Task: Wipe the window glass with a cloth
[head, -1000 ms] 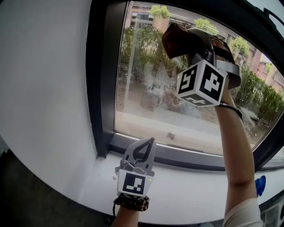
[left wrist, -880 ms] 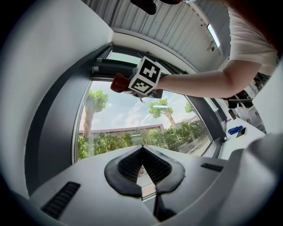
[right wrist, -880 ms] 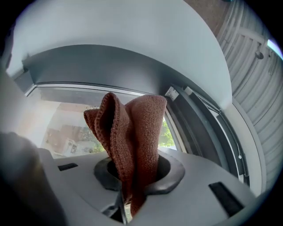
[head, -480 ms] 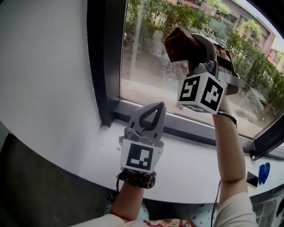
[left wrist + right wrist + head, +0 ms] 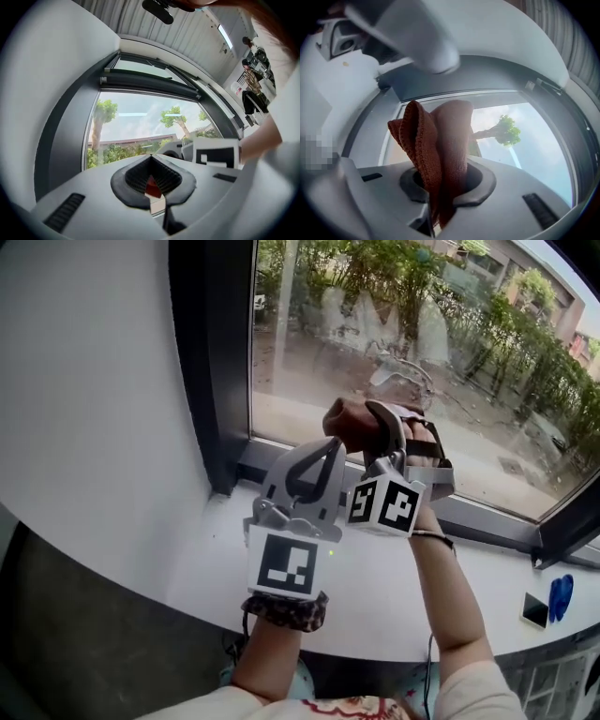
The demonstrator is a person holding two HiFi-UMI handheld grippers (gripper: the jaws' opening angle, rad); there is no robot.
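A folded brown cloth (image 5: 350, 422) sticks out of my right gripper (image 5: 367, 432), which is shut on it low against the window glass (image 5: 441, 343), just above the bottom frame. In the right gripper view the cloth (image 5: 440, 150) rises from the closed jaws of the right gripper (image 5: 440, 190) toward the glass (image 5: 529, 145). My left gripper (image 5: 325, 454) is shut and holds nothing; it stands upright over the white sill (image 5: 487, 592), close to the left of the right one. The left gripper view has the left gripper (image 5: 151, 161) aimed at the glass (image 5: 136, 126).
A dark window frame (image 5: 211, 362) runs down the left and along the bottom. White wall (image 5: 84, 399) lies to its left. At the sill's far right lie a blue object (image 5: 560, 596) and a small flat card (image 5: 534, 610).
My right gripper has come down with the cloth from high on the glass to its bottom edge. The left gripper has risen beside it.
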